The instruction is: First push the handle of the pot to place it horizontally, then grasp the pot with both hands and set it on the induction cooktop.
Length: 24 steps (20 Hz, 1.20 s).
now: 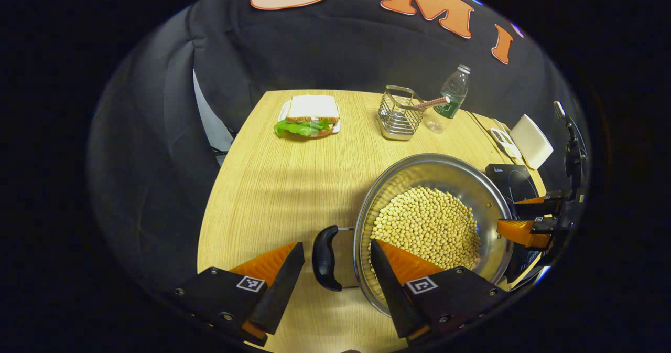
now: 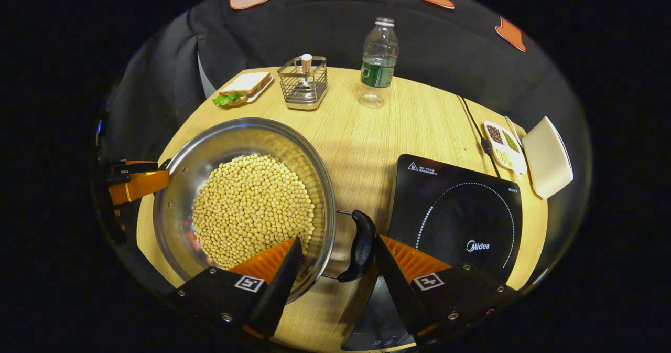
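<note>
**Handles flat, both grippers lined up for the two-handed grasp**

With both pot handles lying flat, I judge the pushing step done and the grasp now in hand. The pot (image 2: 246, 201), a steel pan full of pale beans (image 2: 251, 209), sits on the wooden table (image 2: 377, 132), just beside the induction cooktop (image 2: 456, 211) and not yet on it.

My left gripper (image 1: 336, 261) reaches in low from the pot's outer side, its jaws released, one finger on either side of the left handle (image 1: 325, 257); I see gaps, so nothing is clamped. My right gripper (image 2: 338, 256) does likewise on the cooktop side, jaws spread around the right handle (image 2: 359, 245), one finger over the pot's rim and the other over the cooktop's edge. Both tilt downward toward the table.

Next I need to close both pairs of fingers squarely on the handles, then lift evenly; the beans look loose, so a tilt could spill them. The carry across to the cooktop should be short.
</note>
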Each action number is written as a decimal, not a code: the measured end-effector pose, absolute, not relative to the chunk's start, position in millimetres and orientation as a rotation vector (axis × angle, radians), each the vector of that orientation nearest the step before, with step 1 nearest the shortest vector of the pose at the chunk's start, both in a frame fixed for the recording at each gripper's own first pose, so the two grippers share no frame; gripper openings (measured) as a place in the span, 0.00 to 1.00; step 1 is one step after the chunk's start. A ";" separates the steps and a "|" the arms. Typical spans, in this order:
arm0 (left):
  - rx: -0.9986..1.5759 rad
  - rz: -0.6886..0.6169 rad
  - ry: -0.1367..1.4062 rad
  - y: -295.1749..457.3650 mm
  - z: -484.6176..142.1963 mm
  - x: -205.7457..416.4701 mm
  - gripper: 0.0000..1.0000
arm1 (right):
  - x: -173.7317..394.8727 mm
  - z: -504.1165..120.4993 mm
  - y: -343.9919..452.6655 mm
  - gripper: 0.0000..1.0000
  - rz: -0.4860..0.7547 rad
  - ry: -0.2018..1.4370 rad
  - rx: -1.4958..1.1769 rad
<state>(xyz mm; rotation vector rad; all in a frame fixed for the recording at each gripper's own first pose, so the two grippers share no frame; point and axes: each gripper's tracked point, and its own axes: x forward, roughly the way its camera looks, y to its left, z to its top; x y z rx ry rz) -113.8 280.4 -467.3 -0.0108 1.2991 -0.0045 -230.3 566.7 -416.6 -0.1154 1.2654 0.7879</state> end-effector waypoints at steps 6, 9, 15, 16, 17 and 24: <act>-0.023 -0.038 1.325 271.0 -492.9 -116.6 0.82 | -227.1 -439.2 576.6 0.77 0.747 1.301 -0.098; -0.021 -0.034 1.328 268.6 -499.5 -114.5 0.83 | -226.1 -446.2 580.0 0.76 0.743 1.318 -0.088; -0.025 0.041 1.348 278.3 -511.2 -119.0 0.82 | -224.7 -455.2 584.2 0.72 0.737 1.365 -0.043; -0.042 0.060 1.359 278.2 -511.2 -122.7 0.76 | -225.3 -456.9 585.5 0.72 0.735 1.366 -0.035; -0.066 0.071 1.347 277.6 -509.0 -122.5 0.74 | -223.9 -457.6 586.1 0.72 0.729 1.367 -0.026; -0.096 0.102 1.365 279.4 -511.8 -124.4 0.74 | -227.4 -457.8 586.7 0.68 0.692 1.380 0.057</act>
